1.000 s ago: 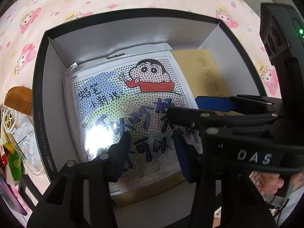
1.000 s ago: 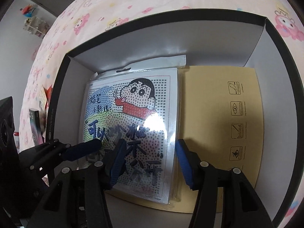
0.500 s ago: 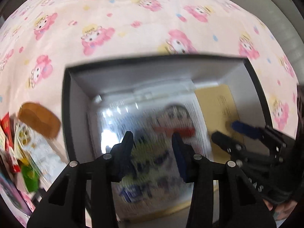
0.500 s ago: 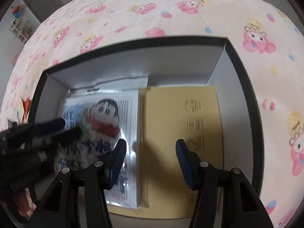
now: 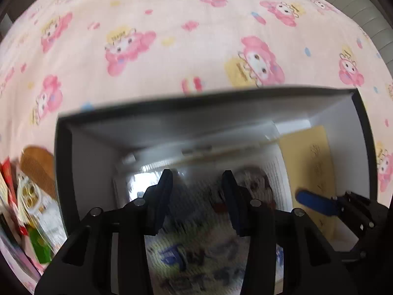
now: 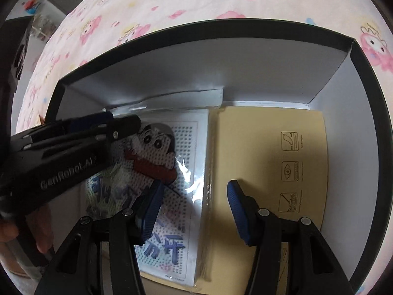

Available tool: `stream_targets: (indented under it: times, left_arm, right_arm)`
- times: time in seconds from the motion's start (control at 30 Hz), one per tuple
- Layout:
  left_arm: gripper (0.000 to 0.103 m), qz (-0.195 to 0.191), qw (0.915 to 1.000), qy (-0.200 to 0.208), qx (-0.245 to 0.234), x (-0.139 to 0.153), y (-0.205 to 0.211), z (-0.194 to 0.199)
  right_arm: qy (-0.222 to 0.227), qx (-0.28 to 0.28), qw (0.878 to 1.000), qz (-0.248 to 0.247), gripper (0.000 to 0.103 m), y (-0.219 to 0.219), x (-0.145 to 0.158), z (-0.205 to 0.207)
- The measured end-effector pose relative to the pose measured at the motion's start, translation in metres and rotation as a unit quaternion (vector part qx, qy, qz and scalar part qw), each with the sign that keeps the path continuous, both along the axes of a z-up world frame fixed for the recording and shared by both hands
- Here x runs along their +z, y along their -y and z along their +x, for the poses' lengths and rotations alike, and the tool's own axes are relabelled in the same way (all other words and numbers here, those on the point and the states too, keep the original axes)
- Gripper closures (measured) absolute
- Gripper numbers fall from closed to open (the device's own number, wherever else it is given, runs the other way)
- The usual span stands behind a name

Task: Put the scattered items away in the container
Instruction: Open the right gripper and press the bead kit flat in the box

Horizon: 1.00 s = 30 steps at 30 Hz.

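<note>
Both grippers hang over the black box (image 6: 356, 56) with nothing between their blue pads: left gripper (image 5: 197, 191) about half open, right gripper (image 6: 194, 209) gaping wide. The bagged cartoon bead kit (image 6: 172, 172) already lies flat in the box's left half, beside the tan cardboard sheet (image 6: 265, 162), long axis running near to far, the character's head towards the far wall. By my reading this piece is delivered, and the next move calls for swinging left, out over the rim, to the wooden comb (image 5: 39, 169) and bright packets (image 5: 36, 241) waiting on the pink bedsheet (image 5: 172, 44).
</note>
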<state>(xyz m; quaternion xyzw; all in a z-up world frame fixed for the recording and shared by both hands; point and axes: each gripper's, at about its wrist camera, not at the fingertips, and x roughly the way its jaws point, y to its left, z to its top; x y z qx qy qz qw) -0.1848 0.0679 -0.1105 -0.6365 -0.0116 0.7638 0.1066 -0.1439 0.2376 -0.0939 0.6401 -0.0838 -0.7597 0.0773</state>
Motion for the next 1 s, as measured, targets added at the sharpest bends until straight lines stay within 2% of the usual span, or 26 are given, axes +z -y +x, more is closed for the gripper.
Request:
stream_targets:
  times: [0.13,0.2,0.27,0.33,0.4,0.5,0.57,0.7,0.83,0.93,1.0]
  left_arm:
    - [0.061,0.012,0.9998,0.010,-0.013,0.006,0.004,0.013]
    - [0.061,0.029,0.9994,0.008,-0.016,0.011,0.005,0.020]
    - [0.061,0.044,0.9989,0.003,-0.018,0.017,0.007,0.021]
    - [0.061,0.028,0.9993,-0.020,-0.010,0.027,0.009,0.012]
    - [0.061,0.031,0.9992,-0.026,-0.001,0.030,0.011,0.001]
    - [0.061,0.033,0.9994,0.005,0.009,0.020,0.010,-0.011]
    - [0.061,0.026,0.9995,0.010,0.015,0.014,0.013,-0.015]
    - [0.061,0.060,0.9967,0.037,0.040,0.018,0.028,-0.010]
    - [0.061,0.061,0.9967,0.050,0.018,0.025,0.029,0.004]
    - [0.061,0.079,0.9962,0.035,0.010,0.034,0.034,0.018]
    - [0.061,0.077,0.9970,0.009,0.002,0.045,0.036,0.032]
  right_arm:
    - [0.002,0.038,0.999,-0.030,0.052,0.012,0.009,0.010]
    - [-0.010,0.044,0.999,-0.003,0.052,0.017,0.013,0.015]
    - [-0.021,0.030,0.999,0.020,0.052,0.015,0.016,0.015]
    - [-0.028,0.002,0.999,0.033,0.052,0.007,0.017,0.011]
    - [-0.030,-0.025,0.999,0.033,0.052,-0.002,0.016,0.006]
    - [-0.016,-0.038,0.999,0.011,0.052,-0.006,0.008,-0.001]
    - [-0.005,-0.035,0.999,-0.004,0.052,-0.004,0.003,-0.002]
    - [-0.009,-0.020,1.000,-0.011,0.052,0.007,0.006,-0.001]
    - [-0.002,-0.003,1.000,-0.014,0.052,0.020,0.005,0.001]
    - [0.001,0.003,1.000,-0.010,0.052,0.030,0.004,0.005]
    - [-0.015,-0.001,1.000,0.010,0.052,0.033,0.011,0.008]
